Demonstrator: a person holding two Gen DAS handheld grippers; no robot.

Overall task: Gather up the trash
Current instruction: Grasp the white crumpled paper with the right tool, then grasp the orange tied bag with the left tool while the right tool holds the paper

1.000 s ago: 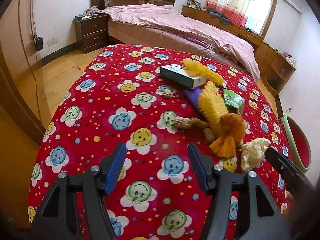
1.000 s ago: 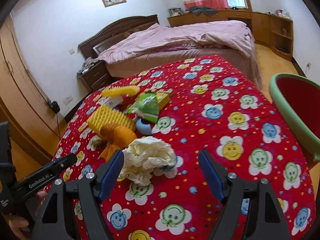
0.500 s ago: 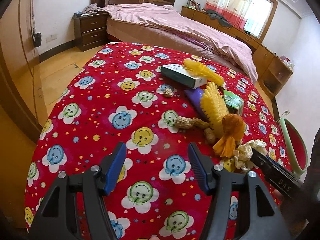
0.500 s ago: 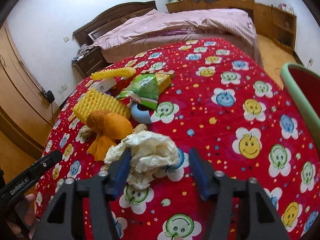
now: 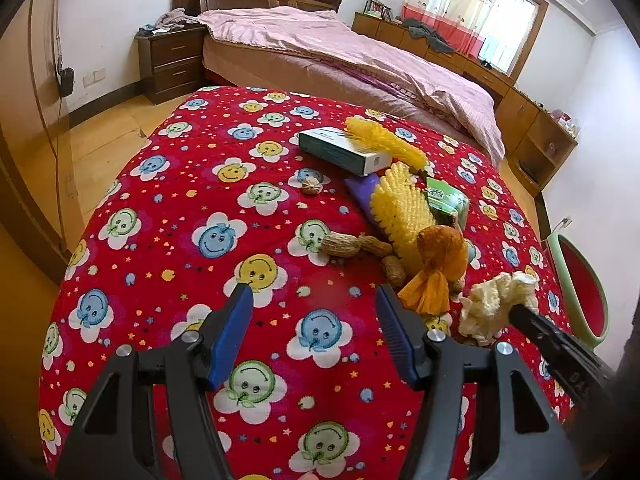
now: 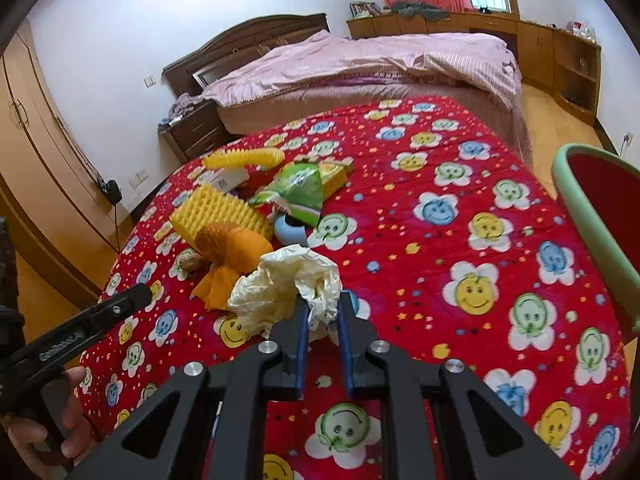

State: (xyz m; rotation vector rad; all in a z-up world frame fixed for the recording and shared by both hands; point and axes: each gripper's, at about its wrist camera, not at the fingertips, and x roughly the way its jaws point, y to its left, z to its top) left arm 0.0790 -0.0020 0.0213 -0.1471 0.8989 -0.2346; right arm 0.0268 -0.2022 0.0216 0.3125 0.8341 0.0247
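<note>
A crumpled cream wad (image 6: 280, 284) lies on the red smiley-flower tablecloth (image 6: 460, 240). My right gripper (image 6: 322, 300) is shut on the wad's near edge, blue pads pressing it from both sides. In the left wrist view the same wad (image 5: 496, 304) sits at the right with the right gripper's dark tip against it. My left gripper (image 5: 314, 300) hangs open over bare cloth, nothing between its fingers. More trash lies beside the wad: an orange paper twist (image 5: 436, 264), peanut shells (image 5: 348, 245), a green packet (image 6: 300, 192). A red bin with a green rim (image 6: 580, 200) stands at the table's right edge.
Yellow brushes (image 5: 400, 212), a teal-and-white box (image 5: 344, 152) and a walnut (image 5: 311, 186) lie mid-table. A bed with a pink cover (image 5: 340, 48) stands behind it, a nightstand (image 5: 172, 60) at its left and low cabinets (image 6: 540, 48) along the far wall.
The right gripper's jaws have closed from wide open onto the cream wad, moving slightly forward over it. The left gripper has stayed open and still.
</note>
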